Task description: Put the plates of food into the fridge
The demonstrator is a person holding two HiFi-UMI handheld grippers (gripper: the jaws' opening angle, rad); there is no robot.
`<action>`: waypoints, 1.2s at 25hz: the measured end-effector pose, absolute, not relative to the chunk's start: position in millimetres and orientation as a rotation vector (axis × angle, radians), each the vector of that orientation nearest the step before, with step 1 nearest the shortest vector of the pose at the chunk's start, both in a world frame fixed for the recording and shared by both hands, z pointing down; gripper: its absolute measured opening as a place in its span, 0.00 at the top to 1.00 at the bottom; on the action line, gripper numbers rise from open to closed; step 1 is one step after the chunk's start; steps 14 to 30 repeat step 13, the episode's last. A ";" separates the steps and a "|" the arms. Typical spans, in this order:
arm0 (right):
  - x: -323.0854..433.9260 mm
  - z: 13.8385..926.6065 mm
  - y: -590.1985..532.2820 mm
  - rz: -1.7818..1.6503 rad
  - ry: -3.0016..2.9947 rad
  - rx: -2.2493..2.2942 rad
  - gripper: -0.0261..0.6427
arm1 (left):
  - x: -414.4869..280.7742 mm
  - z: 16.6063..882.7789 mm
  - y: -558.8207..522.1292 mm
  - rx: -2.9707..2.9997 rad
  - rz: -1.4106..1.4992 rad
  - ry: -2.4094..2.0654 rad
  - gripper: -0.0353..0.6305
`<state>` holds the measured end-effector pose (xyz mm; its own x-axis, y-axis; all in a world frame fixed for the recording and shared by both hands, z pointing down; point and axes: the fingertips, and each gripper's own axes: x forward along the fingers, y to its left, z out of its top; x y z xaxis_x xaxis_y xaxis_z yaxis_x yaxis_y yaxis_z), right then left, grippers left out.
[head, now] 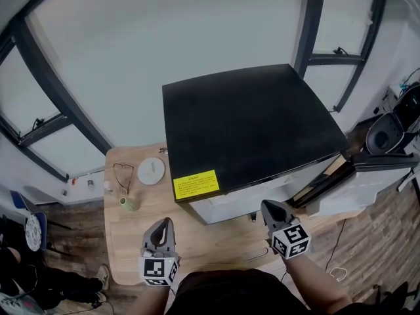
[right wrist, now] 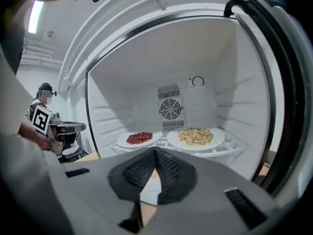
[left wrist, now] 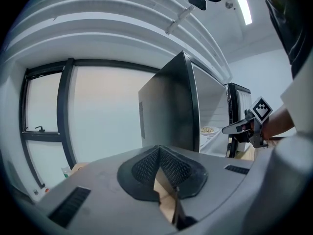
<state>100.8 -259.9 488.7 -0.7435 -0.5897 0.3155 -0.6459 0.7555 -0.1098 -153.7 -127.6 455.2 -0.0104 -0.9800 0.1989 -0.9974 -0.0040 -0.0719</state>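
The fridge (head: 252, 126) stands on the wooden table with its door (head: 367, 165) swung open to the right. On the shelf inside sit two white plates: one with red food (right wrist: 139, 138) at the left, one with beige food (right wrist: 196, 136) at the right. My right gripper (right wrist: 155, 150) is shut and empty, a little in front of the opening (head: 275, 216). My left gripper (left wrist: 159, 148) is shut too, holding nothing, over the table left of the fridge (head: 159, 241). From the left gripper view I see the fridge's dark side (left wrist: 166, 111) and the right gripper (left wrist: 239, 127).
On the table (head: 197, 241) left of the fridge lie a white round dish (head: 151, 170), a pair of glasses (head: 123, 174) and a small green bottle (head: 126, 203). The door's thick edge (right wrist: 288, 82) stands close on the right. A person (right wrist: 44, 104) is in the background.
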 end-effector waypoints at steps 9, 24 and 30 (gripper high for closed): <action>120.1 494.2 -255.9 0.300 -2.702 0.935 0.93 | -134.9 452.8 -132.3 2.124 0.303 -2.176 0.94; 125.7 498.1 -263.7 0.296 -2.709 0.926 0.93 | -128.8 440.0 -131.0 2.107 0.237 -2.250 0.94; 125.7 498.1 -263.7 0.296 -2.709 0.926 0.93 | -128.8 440.0 -131.0 2.107 0.237 -2.250 0.94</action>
